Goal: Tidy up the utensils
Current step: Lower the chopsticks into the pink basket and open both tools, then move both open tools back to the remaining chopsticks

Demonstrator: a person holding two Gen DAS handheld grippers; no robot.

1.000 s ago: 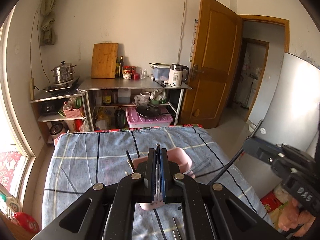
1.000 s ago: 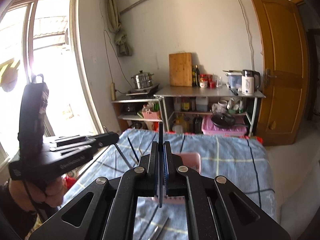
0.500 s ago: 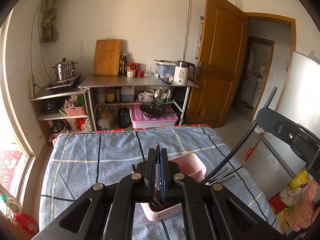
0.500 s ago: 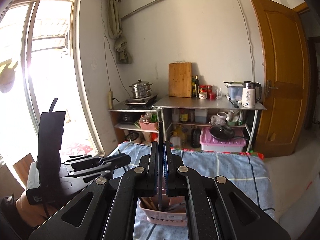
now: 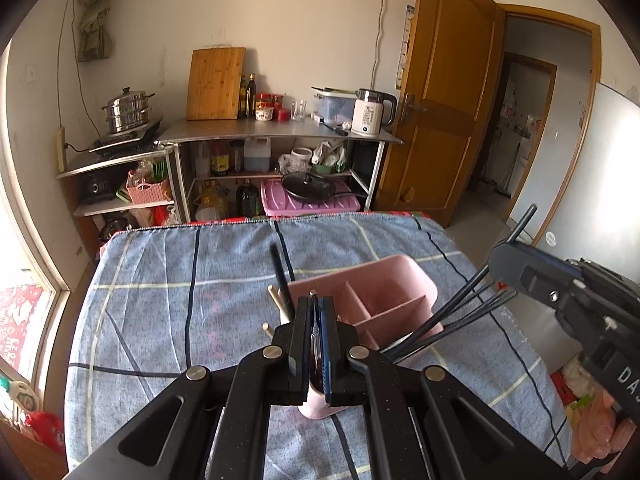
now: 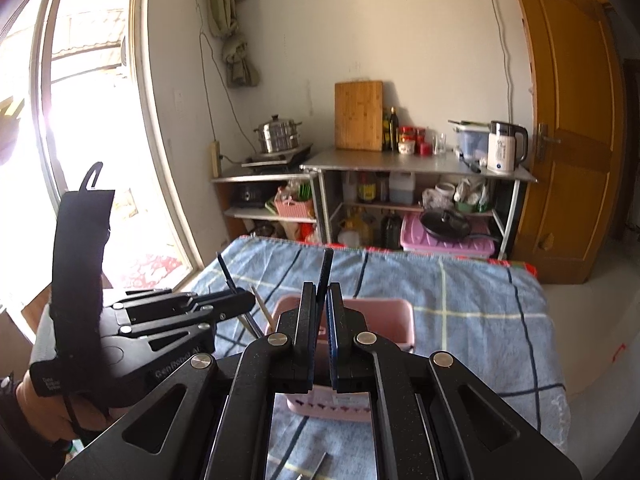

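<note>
Clamping a thin metal utensil [image 5: 315, 334], left claw [image 5: 316, 312] hovers over pink divided holder [image 5: 384, 300] standing mid-tabletop on blue checked cloth [image 5: 168, 312]. Right claw [image 6: 319, 300] is clenched on a dark flat handle [image 6: 326, 270] above the same holder. Several dark chopsticks [image 5: 460, 312] already lean inside its right compartment.

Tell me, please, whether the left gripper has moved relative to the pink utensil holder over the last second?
Yes. The left gripper has come down toward the pink utensil holder, which now looms larger and sits directly beneath its fingers.
</note>
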